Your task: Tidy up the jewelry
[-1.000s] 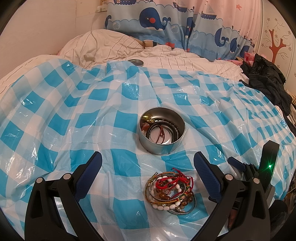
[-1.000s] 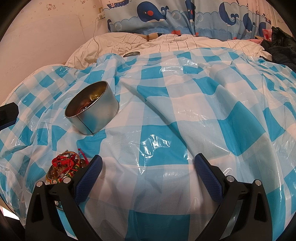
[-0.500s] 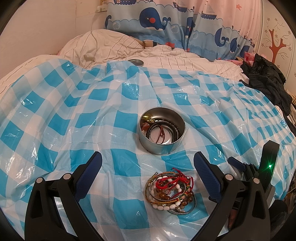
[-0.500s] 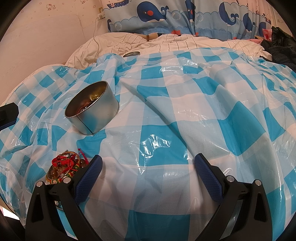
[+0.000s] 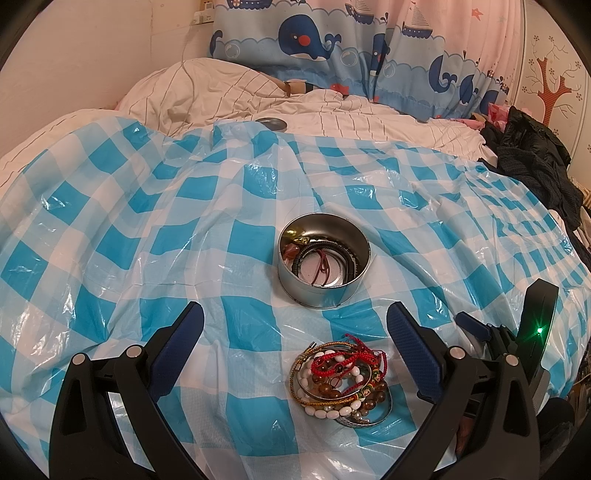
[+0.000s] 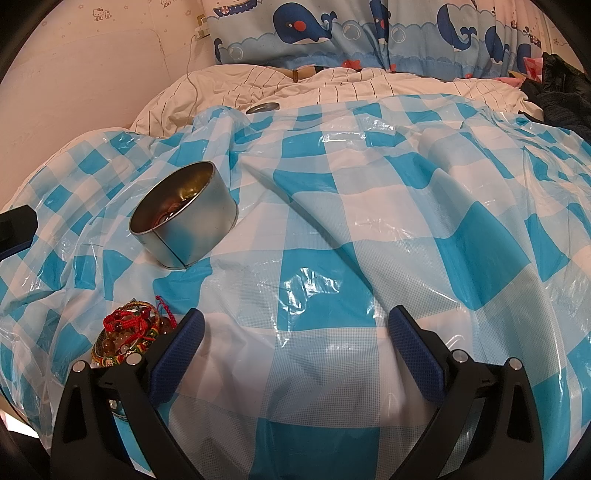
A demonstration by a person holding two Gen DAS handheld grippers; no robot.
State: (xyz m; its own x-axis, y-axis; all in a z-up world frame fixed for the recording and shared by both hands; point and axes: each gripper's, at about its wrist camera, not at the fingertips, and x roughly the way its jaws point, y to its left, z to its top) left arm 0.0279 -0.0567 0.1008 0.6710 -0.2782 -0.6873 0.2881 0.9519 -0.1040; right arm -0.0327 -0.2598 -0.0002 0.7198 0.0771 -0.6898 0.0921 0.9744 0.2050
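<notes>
Blue ribbed pads line the black fingers of the left gripper (image 5: 294, 334), which stand wide apart with nothing between them, held low and level over the checked plastic sheet (image 5: 110, 236). Just ahead of its fingertips and slightly toward the right finger lies the pile of bracelets (image 5: 341, 380): red cord, white and amber beads and metal bangles tangled together on the sheet. Farther out beyond the pile, apart from it, stands the round metal tin (image 5: 324, 268), upright, with dark bangles and a reddish cord inside. To the outside of the right finger a black unit with a green light (image 5: 538, 329) shows.

The right gripper (image 6: 295, 334) likewise has its fingers spread wide and empty, hovering over bare sheet. The pile of bracelets (image 6: 129, 332) sits just outside its left finger, partly hidden behind it; the tin (image 6: 184, 230) is farther out to the left. Beyond, a small metal lid (image 6: 262, 108) rests on striped bedding (image 6: 351, 86) below a whale-print curtain (image 6: 332, 29). No readable writing appears.
</notes>
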